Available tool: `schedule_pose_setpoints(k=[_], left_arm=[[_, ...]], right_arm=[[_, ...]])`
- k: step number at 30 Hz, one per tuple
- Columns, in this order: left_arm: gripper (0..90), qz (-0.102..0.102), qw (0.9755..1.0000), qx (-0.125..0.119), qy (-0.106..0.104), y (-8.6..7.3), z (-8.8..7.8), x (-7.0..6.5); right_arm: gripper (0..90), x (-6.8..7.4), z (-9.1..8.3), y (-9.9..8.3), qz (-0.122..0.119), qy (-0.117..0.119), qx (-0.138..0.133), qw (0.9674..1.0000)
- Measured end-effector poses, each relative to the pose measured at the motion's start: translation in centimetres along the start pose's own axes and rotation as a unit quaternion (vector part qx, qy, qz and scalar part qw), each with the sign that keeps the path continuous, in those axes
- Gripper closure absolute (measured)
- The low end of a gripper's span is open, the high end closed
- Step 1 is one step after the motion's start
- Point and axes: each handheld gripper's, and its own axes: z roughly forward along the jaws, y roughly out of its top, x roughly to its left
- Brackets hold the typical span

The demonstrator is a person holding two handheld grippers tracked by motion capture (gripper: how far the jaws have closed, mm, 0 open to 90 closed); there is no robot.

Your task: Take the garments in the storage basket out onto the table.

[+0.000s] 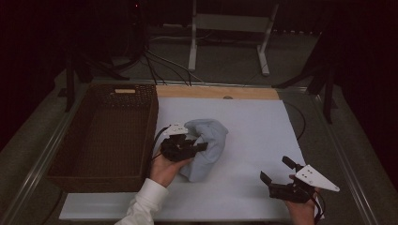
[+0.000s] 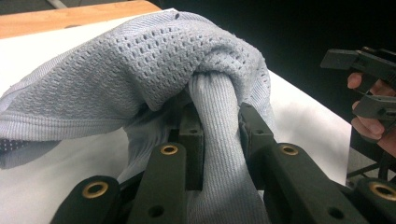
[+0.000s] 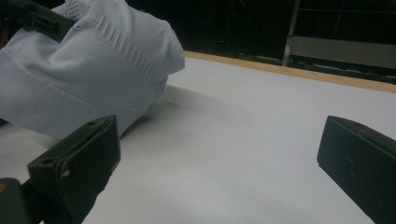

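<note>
From the high view, your left gripper [image 1: 196,146] pinches the pale knit garment [image 1: 209,143] just beside the basket [image 1: 70,164]; your right gripper [image 1: 278,171] waits wide and empty. In the left gripper view, only a thin fold [image 2: 219,140] sits clamped; it could slip out mid-lift. In the right gripper view, the garment [image 3: 88,79] droops, so it may snag the basket's rim.

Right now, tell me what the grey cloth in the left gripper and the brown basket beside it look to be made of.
Grey cloth: a soft knitted fabric, matte; open mesh holes and fine ribbing show, and it bunches where the left gripper pinches a fold. The fibre itself cannot be told.
Brown basket: seemingly woven wicker or rattan, dark and matte; its walls show a coarse weave texture, though the dim light leaves this open.
</note>
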Motion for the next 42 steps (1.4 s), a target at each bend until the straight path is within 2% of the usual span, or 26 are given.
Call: schedule_pose_setpoints(k=[13,35,42], left_arm=[[75.7,-0.004,0.9998,0.022,-0.001,-0.9,1.3,-0.3],[75.3,-0.002,0.9994,0.031,-0.012,-2.0,3.1,-0.9],[74.3,0.001,0.9988,0.044,-0.019,-2.6,4.1,-1.4]], right_arm=[[0.0,0.0,0.1,0.0,-0.001,0.001,0.0,1.0],[0.0,0.0,0.0,0.0,-0.002,0.0,0.0,1.0],[0.0,0.0,0.0,0.0,-0.001,0.0,0.0,1.0]])
